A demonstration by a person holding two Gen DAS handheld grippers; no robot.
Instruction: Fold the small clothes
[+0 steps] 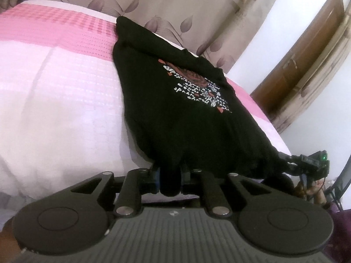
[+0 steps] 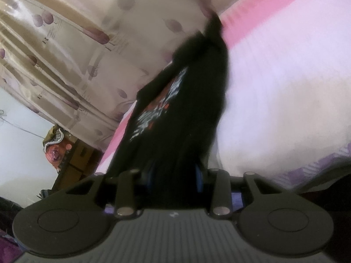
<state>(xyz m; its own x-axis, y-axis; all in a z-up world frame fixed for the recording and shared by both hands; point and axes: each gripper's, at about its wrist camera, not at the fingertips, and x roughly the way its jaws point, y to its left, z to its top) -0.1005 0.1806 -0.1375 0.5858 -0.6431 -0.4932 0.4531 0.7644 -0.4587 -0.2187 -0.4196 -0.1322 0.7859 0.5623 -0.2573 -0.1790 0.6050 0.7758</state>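
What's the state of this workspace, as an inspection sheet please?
Surface: bed cover, pink and white.
Job's things: black printed shirt lying on the bed, near edge lifted at two spots.
Clutter: nothing seen on the bed.
Grippers: left tool pinching the shirt's near edge; right tool shut on bunched cloth.
Cables: thin wire on the wall.
Surroundings: patterned curtain, wooden door, piled items.

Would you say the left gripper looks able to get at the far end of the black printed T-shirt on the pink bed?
Probably not as things stand. The left gripper is clamped on the near hem of the black printed T-shirt, and the right gripper holds the same edge. The far end lies across the pink and white bedspread; it must let go first.
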